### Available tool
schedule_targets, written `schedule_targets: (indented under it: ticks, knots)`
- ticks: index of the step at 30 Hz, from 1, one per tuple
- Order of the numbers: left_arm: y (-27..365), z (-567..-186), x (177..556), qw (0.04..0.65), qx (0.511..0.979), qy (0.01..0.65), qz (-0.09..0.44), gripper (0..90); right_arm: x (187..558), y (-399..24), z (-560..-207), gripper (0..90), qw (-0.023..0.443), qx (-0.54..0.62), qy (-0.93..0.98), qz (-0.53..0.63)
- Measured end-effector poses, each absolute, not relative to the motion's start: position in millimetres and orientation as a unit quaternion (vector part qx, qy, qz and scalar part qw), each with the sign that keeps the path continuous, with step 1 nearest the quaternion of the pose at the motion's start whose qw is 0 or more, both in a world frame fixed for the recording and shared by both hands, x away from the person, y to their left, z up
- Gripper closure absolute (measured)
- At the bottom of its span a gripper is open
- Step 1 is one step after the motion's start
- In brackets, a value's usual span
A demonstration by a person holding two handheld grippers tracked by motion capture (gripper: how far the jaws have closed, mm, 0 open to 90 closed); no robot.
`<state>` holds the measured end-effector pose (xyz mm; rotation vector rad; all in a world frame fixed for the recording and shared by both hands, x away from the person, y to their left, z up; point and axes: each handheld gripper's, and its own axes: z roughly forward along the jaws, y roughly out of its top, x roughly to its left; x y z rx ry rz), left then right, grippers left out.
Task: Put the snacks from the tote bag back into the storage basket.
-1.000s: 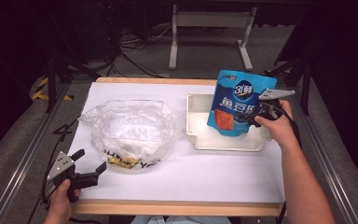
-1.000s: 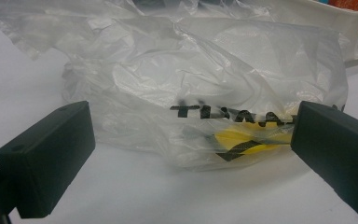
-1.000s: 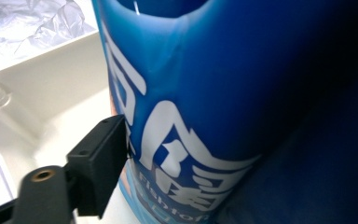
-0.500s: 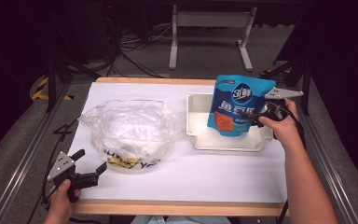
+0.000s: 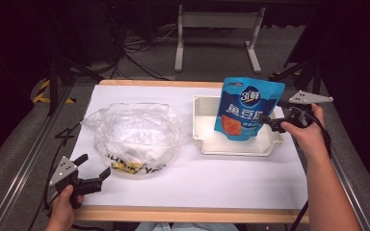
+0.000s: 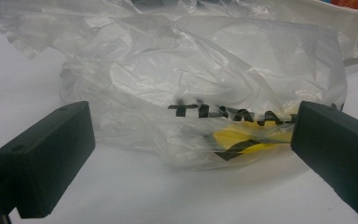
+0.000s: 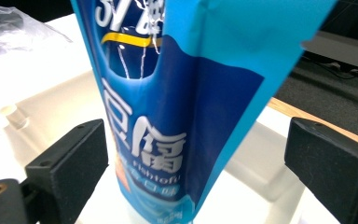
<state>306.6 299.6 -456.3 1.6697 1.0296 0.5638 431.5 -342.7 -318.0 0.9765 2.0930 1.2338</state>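
The blue pouch (image 5: 248, 108) stood upright in the white tray (image 5: 207, 144) at about two o'clock on the worktop (image 5: 221, 178), its long axis running bottom to top and leaning a touch toward eleven, base down on the tray floor. And there was the right gripper (image 5: 270, 120), sitting at the pouch's three o'clock edge, its fingers (image 7: 70, 168) having just been opening — in the right gripper view they stood wide to either side of the pouch (image 7: 186, 116), the pack between them but the pads off its faces, so nothing was clamped; the pouch looked to be standing on its own. That was the relation that counted: the pouch lay straight ahead of the right gripper's fingers, dead between them, so I'd judge a pull back toward three o'clock would clear it without tipping it. The right hand (image 5: 303, 132) was by far the nearer one. Over at seven o'clock the left gripper (image 5: 94, 180) rested near the worktop's front edge, fingers (image 6: 46, 158) spread wide and holding nothing, aimed at the crumpled clear plastic bag (image 5: 135, 137), which sat at about nine o'clock, just ahead of those fingers but apart from them. Printed lettering and a yellow patch showed through the bag (image 6: 205, 93) low on its near side.
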Motion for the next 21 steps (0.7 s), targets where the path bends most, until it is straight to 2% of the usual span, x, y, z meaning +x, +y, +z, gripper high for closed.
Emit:
schedule_targets:
  ticks: [10,21]
  knots:
    - [301.0,-455.8,304.7,0.524,0.694,0.432,0.237,0.3,404.8,-347.4,-303.1,6.0,0.268,0.359,0.771,0.453]
    - [300.1,-455.0,305.3,0.527,0.694,0.428,0.239,0.3,361.7,-336.7,-289.5,5.9,0.243,0.342,0.769,0.483]
